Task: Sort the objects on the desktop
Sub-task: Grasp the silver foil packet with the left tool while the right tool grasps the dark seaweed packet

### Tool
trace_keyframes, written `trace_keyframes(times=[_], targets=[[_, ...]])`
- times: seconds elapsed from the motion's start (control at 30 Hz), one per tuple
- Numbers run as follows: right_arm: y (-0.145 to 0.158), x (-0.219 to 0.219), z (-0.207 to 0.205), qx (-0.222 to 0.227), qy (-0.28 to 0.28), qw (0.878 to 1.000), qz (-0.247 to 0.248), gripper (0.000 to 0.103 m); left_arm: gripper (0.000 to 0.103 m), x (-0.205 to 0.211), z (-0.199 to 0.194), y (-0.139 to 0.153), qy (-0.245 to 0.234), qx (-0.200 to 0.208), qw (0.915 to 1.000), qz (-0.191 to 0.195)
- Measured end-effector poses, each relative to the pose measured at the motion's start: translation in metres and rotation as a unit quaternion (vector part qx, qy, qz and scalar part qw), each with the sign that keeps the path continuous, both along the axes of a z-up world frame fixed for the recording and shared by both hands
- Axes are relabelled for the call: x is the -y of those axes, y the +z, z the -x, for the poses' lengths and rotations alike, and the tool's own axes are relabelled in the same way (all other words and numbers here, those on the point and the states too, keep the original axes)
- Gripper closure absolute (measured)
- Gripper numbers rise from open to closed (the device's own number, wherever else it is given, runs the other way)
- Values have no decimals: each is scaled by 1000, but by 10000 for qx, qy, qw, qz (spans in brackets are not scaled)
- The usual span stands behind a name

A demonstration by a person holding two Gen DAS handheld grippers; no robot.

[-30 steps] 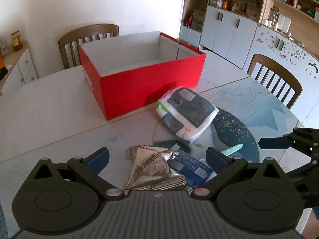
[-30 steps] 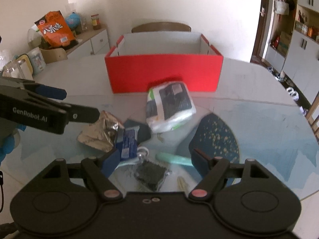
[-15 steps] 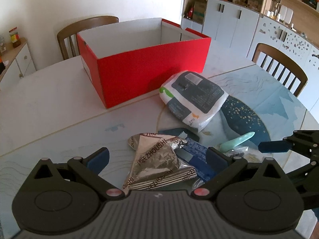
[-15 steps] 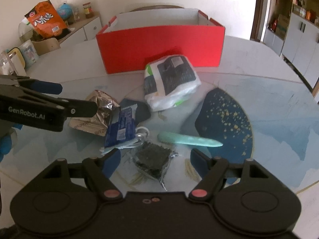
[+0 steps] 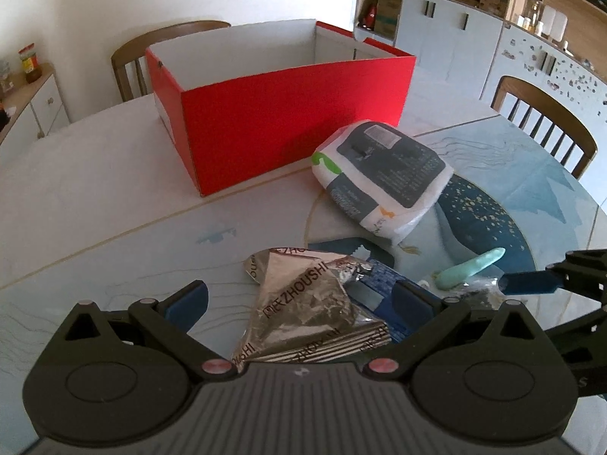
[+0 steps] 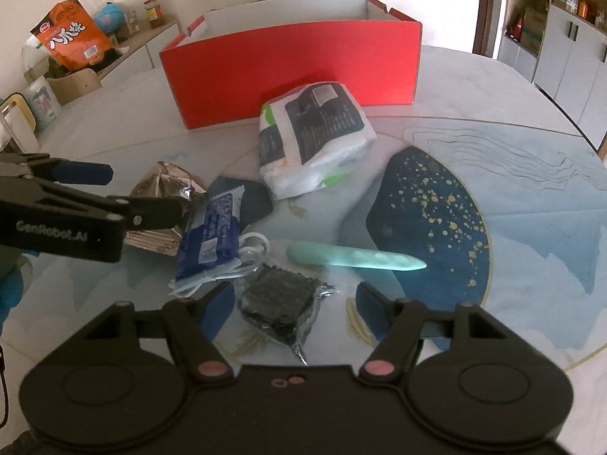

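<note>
My left gripper (image 5: 299, 299) hangs open low over the table. A crumpled silver foil packet (image 5: 303, 314) lies between its fingers, untouched by the pads. Beside the foil lies a blue snack packet (image 5: 379, 292). My right gripper (image 6: 296, 307) is closing its jaws around a dark seaweed packet (image 6: 280, 299); gaps still show on both sides. A mint green stick (image 6: 353, 258) lies just beyond it, and a light blue mask (image 6: 208, 280) with a white ring to its left. A white tissue pack (image 6: 311, 132) rests before the empty red box (image 6: 296, 68).
The glass table top (image 6: 531, 197) ends close on the right and near side. Wooden chairs (image 5: 546, 125) stand behind the box and at the right. A sideboard with an orange snack bag (image 6: 72, 38) is at the left, and cabinets at the back right.
Both grippers have sunk closer to the table. The foil packet now lies deeper between the left fingers. The right jaws have narrowed around the seaweed packet.
</note>
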State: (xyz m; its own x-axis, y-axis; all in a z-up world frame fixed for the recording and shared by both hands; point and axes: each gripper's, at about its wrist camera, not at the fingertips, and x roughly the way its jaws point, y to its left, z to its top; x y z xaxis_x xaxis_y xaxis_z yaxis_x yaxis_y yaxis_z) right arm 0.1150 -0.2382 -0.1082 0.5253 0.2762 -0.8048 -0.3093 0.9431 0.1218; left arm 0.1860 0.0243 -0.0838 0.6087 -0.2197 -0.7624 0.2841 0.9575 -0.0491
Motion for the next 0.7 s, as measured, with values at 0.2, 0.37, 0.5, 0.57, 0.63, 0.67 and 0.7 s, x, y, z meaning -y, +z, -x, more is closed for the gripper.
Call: trace_keyframes(times=[0.2,0.37,0.5,0.57,0.63,0.67,0.7], targets=[[-1,1,-1,-31,83,10000,-23,38,4,-6,-9,-9,136,-179,9997,111],[-4,1,-2,-125,183,9998,-9,51,9,-11,-14,-16,223,-368,9987,268],[-7,1,0,-114,261,9996,76,51,29,-10,-15,-16,213,-427,9982,364],[-6,2,-1,-122,270,9995,71,53,32,-9,-15,-16,220,-459,9979,388],[-6,2,-1,-115,294,9995,88,55,33,-10,-15,-17,218,-474,9978,408],[-6,3,-2,-113,305,9994,95,57,34,-10,-15,-16,226,-479,9978,404],[-6,3,-2,-112,317,9994,99,57,35,-10,-15,-16,236,-484,9978,384]])
